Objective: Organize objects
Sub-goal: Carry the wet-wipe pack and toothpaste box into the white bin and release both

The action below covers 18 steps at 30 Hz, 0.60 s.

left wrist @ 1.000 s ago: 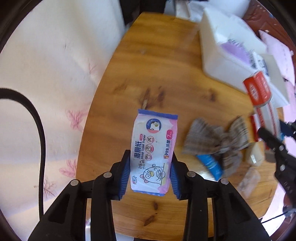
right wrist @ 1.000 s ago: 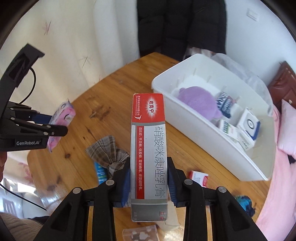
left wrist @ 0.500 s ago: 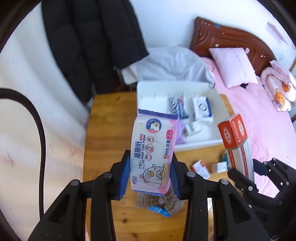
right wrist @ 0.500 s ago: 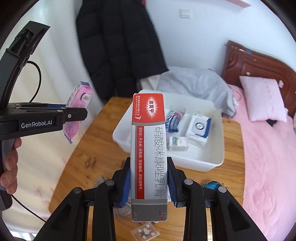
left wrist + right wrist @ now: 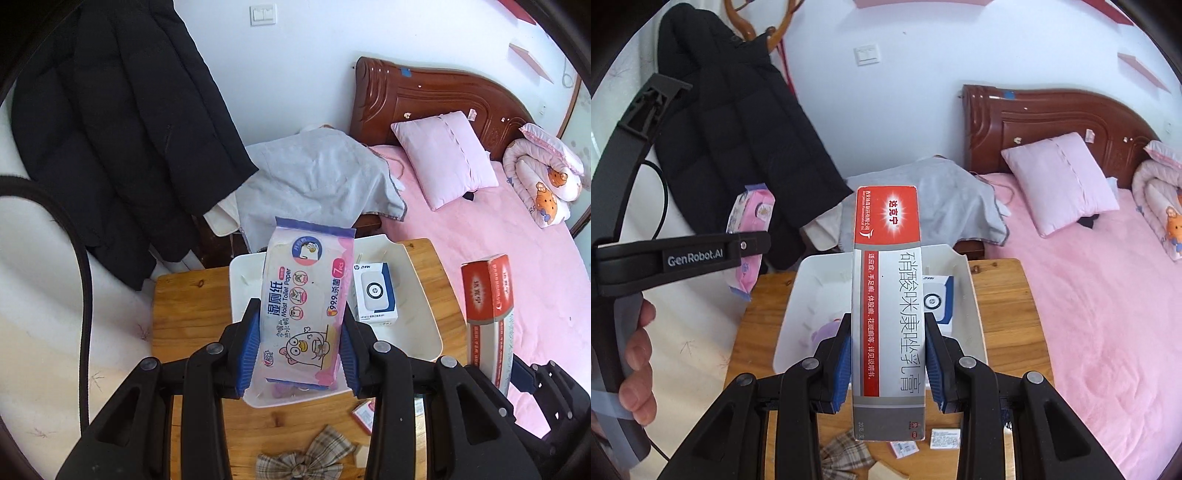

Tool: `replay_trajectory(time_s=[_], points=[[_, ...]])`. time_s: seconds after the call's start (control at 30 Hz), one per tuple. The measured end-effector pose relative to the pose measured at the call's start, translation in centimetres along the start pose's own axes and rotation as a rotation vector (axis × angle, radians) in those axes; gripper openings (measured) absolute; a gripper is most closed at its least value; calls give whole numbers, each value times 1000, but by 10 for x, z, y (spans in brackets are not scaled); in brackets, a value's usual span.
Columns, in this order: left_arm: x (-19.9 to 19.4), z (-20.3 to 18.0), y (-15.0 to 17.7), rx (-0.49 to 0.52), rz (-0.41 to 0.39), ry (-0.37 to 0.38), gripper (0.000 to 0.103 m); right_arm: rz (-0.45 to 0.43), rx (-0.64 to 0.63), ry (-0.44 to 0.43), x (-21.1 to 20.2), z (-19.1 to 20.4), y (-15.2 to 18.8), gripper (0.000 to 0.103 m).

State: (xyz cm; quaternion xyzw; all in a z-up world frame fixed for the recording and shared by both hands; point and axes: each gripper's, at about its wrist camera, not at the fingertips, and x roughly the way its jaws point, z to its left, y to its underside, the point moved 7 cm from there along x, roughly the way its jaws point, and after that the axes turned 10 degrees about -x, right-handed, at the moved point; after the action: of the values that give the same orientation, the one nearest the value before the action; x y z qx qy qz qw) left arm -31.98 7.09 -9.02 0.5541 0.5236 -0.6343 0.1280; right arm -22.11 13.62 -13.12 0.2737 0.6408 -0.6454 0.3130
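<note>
Two grippers are loaded and held in the air over the near end of the wooden table, each with its blue pads pressed against a pack. The left gripper is closed on a soft pink-and-white plastic pack of moist toilet paper, gripped across its lower part so its long axis runs forward, away from the fingers, toward the far edge of the table. The right gripper is clamped in the same way on a long red, white and grey cardboard ointment box, which also points forward along the fingers.

Both packs aim at the white rectangular plastic bin that sits on the table's far half, its long side running away from the cameras. Inside it a white-and-blue printer box lies by the right wall, and something purple shows near the front left; the rest of the floor is hidden by the held packs.

A plaid fabric bow and a few small packets lie on the near edge of the table, below the grippers.

Judging by the views, the bin is straight ahead of and below both grippers. Neither is clearly nearer. Each pack would go in lengthwise, the wipes toward the left wall, the box down the middle.
</note>
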Motion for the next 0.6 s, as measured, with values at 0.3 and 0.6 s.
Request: replay_trajectory(time_s=[0.3,0.6], points=[[56,0,3,-33,121,-32,42,99,61,33,54,-17,-4,35],[85,-4,14,-30,179,-78,66,205,33,16,91,-14,23,60]])
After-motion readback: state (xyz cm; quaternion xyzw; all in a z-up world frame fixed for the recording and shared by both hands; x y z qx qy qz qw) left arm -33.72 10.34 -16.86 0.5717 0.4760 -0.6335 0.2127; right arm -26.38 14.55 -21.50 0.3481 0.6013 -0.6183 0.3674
